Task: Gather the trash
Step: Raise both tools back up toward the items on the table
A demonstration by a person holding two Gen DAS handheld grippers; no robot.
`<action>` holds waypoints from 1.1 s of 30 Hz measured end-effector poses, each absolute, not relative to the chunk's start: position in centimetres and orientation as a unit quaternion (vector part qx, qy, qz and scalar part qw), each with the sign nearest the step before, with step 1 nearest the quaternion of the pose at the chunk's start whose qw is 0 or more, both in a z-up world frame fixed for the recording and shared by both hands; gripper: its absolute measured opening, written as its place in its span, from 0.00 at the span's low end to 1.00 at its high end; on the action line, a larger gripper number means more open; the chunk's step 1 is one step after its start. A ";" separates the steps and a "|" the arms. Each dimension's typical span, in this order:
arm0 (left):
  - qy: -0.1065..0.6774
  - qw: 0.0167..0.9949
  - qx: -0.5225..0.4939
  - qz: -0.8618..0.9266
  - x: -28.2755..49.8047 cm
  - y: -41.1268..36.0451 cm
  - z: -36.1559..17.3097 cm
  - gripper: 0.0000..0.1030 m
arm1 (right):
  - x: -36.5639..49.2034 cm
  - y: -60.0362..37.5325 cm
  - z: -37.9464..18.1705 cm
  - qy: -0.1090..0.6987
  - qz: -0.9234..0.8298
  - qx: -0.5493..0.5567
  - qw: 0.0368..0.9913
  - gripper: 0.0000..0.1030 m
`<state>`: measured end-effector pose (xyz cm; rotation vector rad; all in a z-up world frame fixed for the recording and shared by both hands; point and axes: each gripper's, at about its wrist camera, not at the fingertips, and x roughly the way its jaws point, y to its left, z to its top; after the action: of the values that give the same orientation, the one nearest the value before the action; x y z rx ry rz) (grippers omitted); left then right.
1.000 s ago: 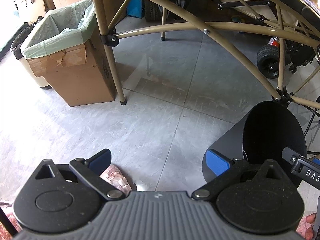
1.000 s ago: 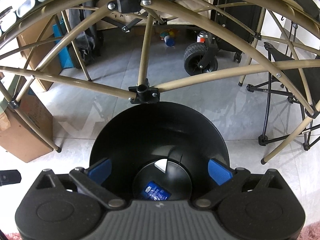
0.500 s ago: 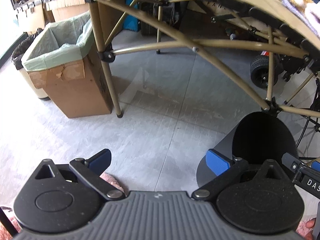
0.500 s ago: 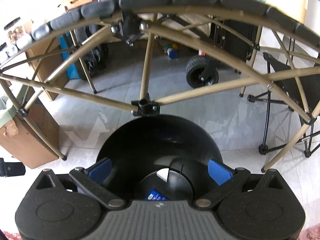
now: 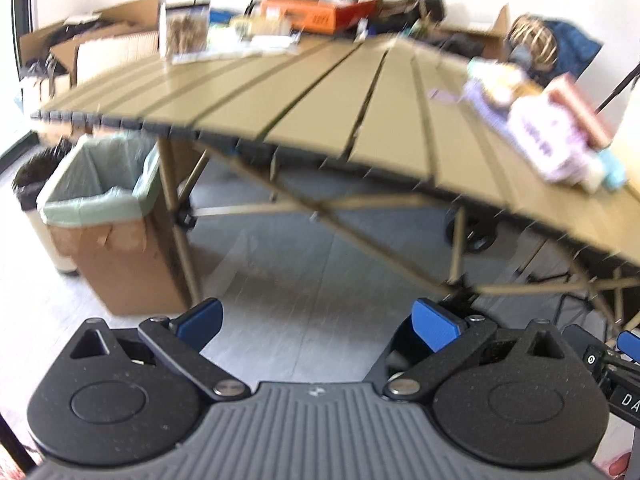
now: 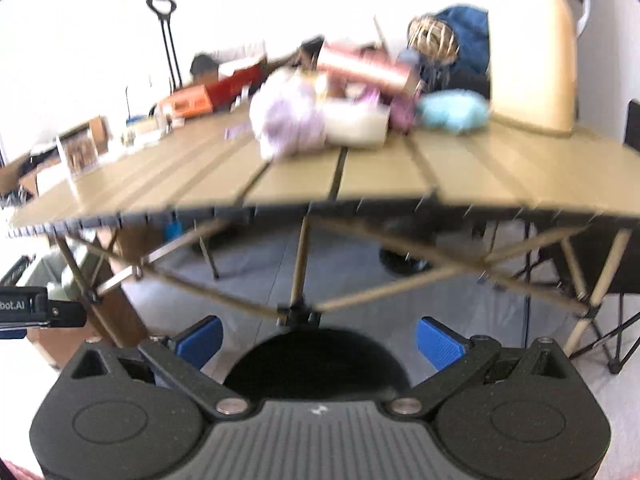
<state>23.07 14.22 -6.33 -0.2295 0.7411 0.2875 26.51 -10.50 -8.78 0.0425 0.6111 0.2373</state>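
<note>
Spread tool above black bin

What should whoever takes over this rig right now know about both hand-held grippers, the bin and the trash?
Left hand-held gripper: open, empty, aimed at the tan slatted folding table.
Right hand-held gripper: open, empty, directly above the round black plastic bin on the floor.
Trash candidates: blurred pile of pale purple and white wrappers on the table near its right end; a light blue soft item lies beside it.
A bag-lined cardboard box stands by the table's left leg.
Done: cannot tell from these views.
Left: pick the table litter and drop it into the bin.
</note>
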 end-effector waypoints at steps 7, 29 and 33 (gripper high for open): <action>0.304 0.938 -0.106 0.126 23.2 11.9 -2.6 1.00 | 25.8 -13.0 -3.9 0.237 0.107 0.041 0.965 1.00; 0.256 0.957 -0.101 0.093 32.1 6.2 1.7 1.00 | 35.7 -18.0 1.3 0.142 0.073 0.086 0.983 1.00; 0.265 0.956 -0.093 0.082 34.9 4.6 1.3 1.00 | 37.2 -19.1 0.8 0.145 0.050 0.103 0.983 1.00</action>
<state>34.90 4.59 1.29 -0.1881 0.5382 0.1664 37.20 -19.07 0.77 0.2081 0.2919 0.1002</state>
